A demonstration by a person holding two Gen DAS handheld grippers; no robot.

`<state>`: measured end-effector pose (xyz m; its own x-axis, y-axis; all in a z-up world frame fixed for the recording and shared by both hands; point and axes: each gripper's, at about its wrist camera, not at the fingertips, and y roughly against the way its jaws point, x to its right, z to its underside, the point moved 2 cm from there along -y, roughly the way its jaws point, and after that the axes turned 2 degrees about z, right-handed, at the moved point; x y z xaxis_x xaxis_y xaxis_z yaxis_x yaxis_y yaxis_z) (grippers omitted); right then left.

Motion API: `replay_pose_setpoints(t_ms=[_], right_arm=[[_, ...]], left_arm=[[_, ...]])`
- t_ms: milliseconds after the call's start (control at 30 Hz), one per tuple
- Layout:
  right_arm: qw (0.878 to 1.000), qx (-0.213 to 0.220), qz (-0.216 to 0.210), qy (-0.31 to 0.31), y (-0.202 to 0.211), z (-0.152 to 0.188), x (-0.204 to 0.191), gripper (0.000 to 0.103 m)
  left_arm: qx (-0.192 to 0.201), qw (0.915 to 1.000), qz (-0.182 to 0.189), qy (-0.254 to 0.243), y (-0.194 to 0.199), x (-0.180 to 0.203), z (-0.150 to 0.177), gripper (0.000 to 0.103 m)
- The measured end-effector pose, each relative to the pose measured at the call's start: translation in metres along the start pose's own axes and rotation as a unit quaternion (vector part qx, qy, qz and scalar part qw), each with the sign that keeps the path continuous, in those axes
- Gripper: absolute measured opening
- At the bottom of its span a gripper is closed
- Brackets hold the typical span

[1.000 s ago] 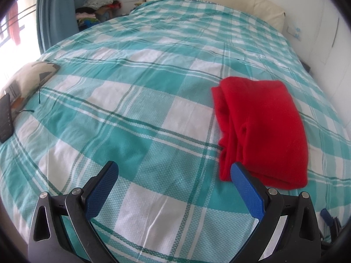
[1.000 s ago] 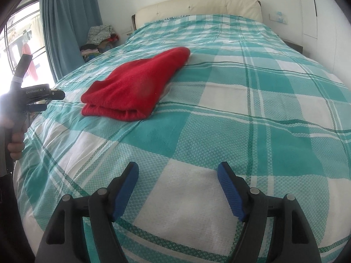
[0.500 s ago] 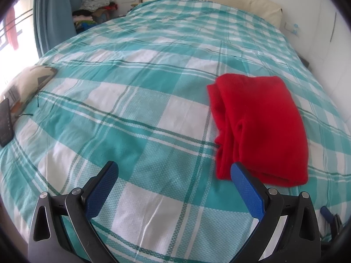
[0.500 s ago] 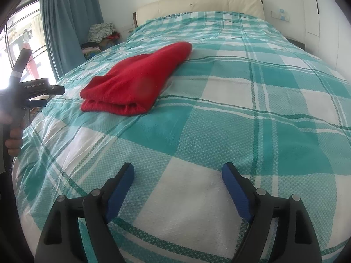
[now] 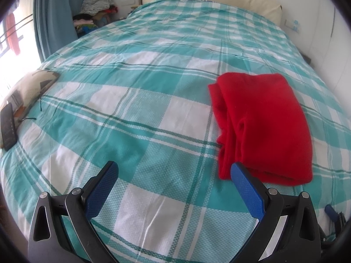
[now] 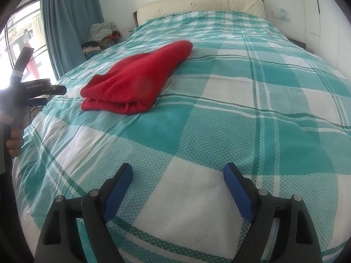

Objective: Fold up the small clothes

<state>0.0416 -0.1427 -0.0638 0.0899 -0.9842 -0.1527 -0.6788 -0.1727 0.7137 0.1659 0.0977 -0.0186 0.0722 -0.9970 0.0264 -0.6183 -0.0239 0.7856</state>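
A folded red garment (image 5: 263, 122) lies on the teal and white checked bedspread (image 5: 142, 100). In the left wrist view it is to the right, just beyond my right fingertip. My left gripper (image 5: 173, 171) is open and empty above the bed's near edge. In the right wrist view the garment (image 6: 140, 83) lies to the upper left, well away from my right gripper (image 6: 177, 172), which is open and empty. The left gripper also shows in the right wrist view (image 6: 33, 92), held by a hand at the bed's left edge.
A patterned cushion (image 5: 28, 89) and a dark flat device (image 5: 8, 129) lie at the bed's left edge. A cream headboard (image 6: 201, 2) stands at the far end. A pile of clothes (image 6: 101, 35) and blue curtain (image 6: 68, 26) stand at the far left.
Both grippers have shifted slightly: the left view has tilted so the garment sits a little higher, and the right gripper has drawn back slightly. The garment has not moved.
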Motion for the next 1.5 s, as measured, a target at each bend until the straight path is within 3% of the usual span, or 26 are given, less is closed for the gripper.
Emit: replay_pose_setpoints(t_ms=[900,967,1033,1133,1200,1367,1500], right_arm=[[1.0,0.0,-0.001,0.0,0.0,0.001,-0.001,0.086],[1.0,-0.001,0.0,0.0,0.001,0.0,-0.001,0.086],[1.0,0.003,0.007,-0.002,0.003,-0.002,-0.001,0.086],[0.999,0.019,-0.022,-0.026,0.009,-0.023,0.003,0.086],[0.998,0.03,-0.039,-0.045,0.005,-0.051,0.008,0.086],[0.989,0.036,-0.089,-0.11,-0.045,-0.134,0.026,0.086],[0.974,-0.019,-0.157,-0.162,-0.111,-0.175,0.029,0.086]], left_arm=[[0.005,0.9996,-0.016,-0.024,-0.001,0.01,0.001,0.102],[-0.003,0.9999,0.002,-0.016,-0.003,0.008,0.0,0.102],[-0.01,0.9971,0.073,0.016,-0.006,0.001,-0.007,0.102],[-0.017,0.9802,0.184,0.072,-0.017,0.002,-0.032,0.102],[-0.034,0.973,0.22,0.062,-0.035,0.017,-0.049,0.102],[-0.063,0.98,0.188,0.016,-0.084,0.044,-0.07,0.102],[-0.084,0.9805,0.177,0.018,-0.11,0.041,-0.066,0.102]])
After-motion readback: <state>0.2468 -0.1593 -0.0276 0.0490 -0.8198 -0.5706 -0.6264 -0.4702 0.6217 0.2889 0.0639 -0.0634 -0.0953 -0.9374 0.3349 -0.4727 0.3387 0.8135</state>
